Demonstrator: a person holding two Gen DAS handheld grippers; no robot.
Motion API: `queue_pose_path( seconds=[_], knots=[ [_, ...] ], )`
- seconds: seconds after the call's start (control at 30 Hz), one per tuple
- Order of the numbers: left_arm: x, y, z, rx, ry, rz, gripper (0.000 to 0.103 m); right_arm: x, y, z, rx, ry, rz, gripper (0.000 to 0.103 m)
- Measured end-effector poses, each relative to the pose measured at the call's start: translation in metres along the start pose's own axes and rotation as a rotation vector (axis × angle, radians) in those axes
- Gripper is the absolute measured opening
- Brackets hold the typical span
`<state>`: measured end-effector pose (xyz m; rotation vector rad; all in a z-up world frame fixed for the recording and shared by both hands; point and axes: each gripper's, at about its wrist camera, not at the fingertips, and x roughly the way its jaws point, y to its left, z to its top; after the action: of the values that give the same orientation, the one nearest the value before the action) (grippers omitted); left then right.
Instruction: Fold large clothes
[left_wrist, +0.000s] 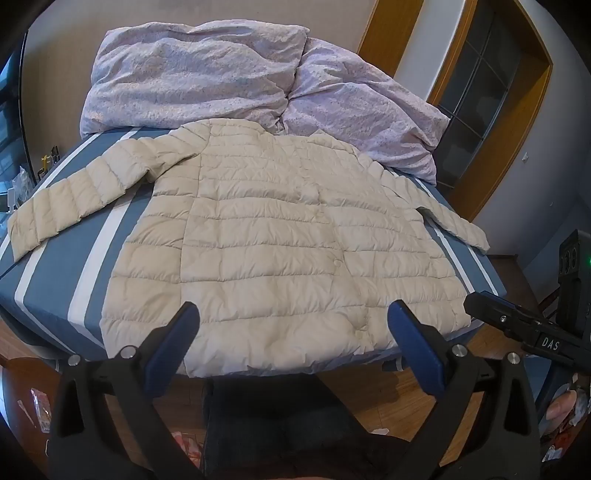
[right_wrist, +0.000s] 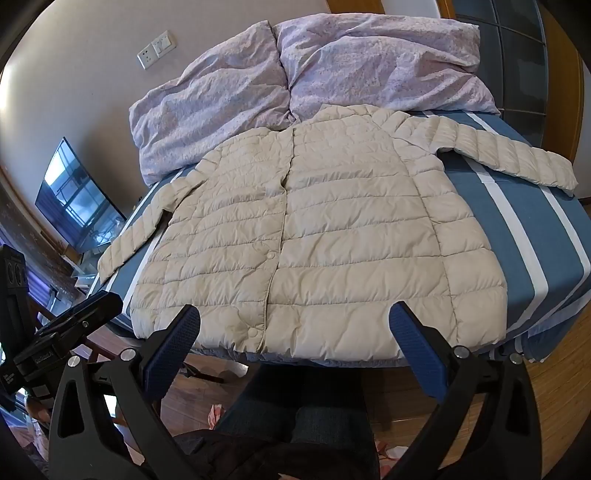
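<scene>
While the striped bed (left_wrist: 48, 280) carries the cream quilted jacket (left_wrist: 280, 236) spread flat, sleeves out, you should find it light, puffy, slippery; pinch hem corners or cuffs. Left gripper (left_wrist: 293, 339) and right gripper (right_wrist: 295, 341) hover apart, empty. Collar partly hidden against the duvet (left_wrist: 221, 74).

Soft daylight is spreading evenly over the bedding ahead of the fingers (left_wrist: 417, 343), casting faint shadows. Fisheye distortion is bending both views, corners are darkening to black, and a wall patch (right_wrist: 22, 74) is glaring pale at far left.
</scene>
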<state>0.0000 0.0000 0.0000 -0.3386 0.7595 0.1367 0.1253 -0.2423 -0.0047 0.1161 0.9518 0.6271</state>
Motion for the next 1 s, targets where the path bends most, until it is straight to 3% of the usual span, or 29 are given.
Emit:
queue_pose_path(
  seconds=[1.0],
  knots=[
    [0.0002, 0.0002, 0.0001, -0.003, 0.002, -0.002, 0.101, 0.0012, 0.0000, -0.0012, -0.002, 0.005, -0.004, 0.102]
  ],
)
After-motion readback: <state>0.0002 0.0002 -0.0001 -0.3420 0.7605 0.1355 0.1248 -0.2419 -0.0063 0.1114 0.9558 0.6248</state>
